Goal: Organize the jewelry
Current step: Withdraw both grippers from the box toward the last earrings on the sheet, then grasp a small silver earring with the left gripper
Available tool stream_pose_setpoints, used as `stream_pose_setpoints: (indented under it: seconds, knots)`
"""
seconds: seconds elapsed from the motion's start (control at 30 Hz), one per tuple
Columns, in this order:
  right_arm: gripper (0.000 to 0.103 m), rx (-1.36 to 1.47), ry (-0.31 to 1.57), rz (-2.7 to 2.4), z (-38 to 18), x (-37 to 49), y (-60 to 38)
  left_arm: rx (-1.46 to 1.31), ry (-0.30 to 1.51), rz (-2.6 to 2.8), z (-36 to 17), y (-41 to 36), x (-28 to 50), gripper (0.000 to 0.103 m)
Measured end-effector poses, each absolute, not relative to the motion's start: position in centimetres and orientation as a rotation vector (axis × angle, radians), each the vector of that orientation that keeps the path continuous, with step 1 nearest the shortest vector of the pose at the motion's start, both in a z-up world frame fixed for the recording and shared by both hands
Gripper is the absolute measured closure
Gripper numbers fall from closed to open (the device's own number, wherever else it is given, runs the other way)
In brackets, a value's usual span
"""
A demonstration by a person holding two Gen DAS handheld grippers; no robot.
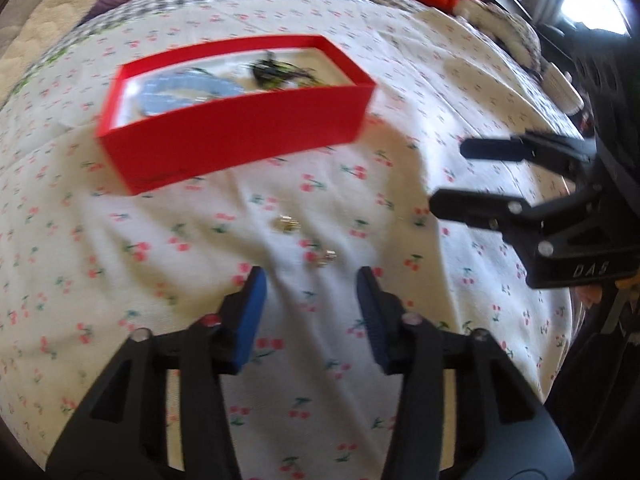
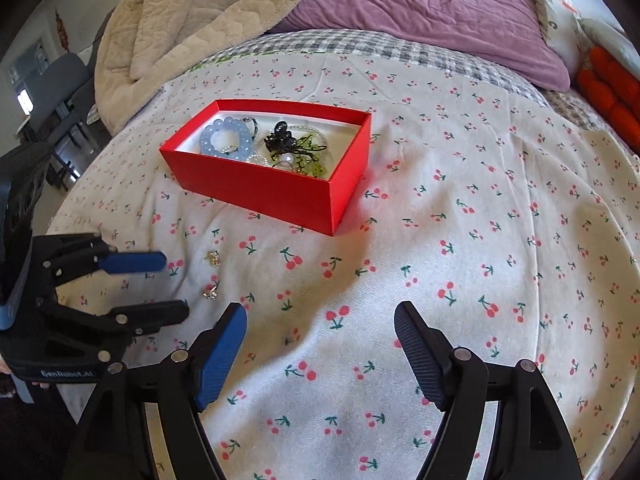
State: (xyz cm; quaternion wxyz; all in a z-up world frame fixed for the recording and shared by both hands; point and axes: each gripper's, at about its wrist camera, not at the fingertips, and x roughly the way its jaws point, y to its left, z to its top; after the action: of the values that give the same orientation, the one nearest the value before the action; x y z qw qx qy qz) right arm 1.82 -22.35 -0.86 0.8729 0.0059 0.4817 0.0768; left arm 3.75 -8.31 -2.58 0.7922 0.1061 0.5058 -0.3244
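Two small earrings, one (image 2: 213,257) nearer the red box (image 2: 256,190) and one (image 2: 211,292) closer in, lie loose on the cherry-print bedspread (image 2: 480,240); they look metallic, though blur hides detail. The box already holds a blue bead bracelet (image 2: 226,138). The left gripper (image 1: 310,280) hovers over the nearer earring, jaws apart and empty, probably lining up a pick. The right gripper (image 2: 320,322) waits alongside, equally spread.

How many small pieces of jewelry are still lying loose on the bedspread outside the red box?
2: one gold piece nearer the red box, one silver piece nearer the cameras. Folds may hide others.
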Motion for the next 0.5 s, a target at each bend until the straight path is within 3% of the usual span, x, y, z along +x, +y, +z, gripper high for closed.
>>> stream_pose_setpoints:
  seconds: [0.3,0.37,0.43,0.5]
  knots:
    - [0.025,0.036,1.001,0.147,-0.7,1.7,-23.2,0.268,1.087,-0.708,-3.7,-10.5,3.7,0.073]
    - [0.025,0.037,1.000,0.150,-0.7,1.8,-23.2,0.292,1.080,-0.703,-3.9,-10.7,3.6,0.078]
    - [0.025,0.037,1.000,0.150,-0.7,1.8,-23.2,0.321,1.073,-0.691,-3.9,-10.9,3.5,0.090]
    - [0.025,0.035,1.001,0.150,-0.7,1.8,-23.1,0.324,1.078,-0.690,-3.8,-10.8,3.5,0.093]
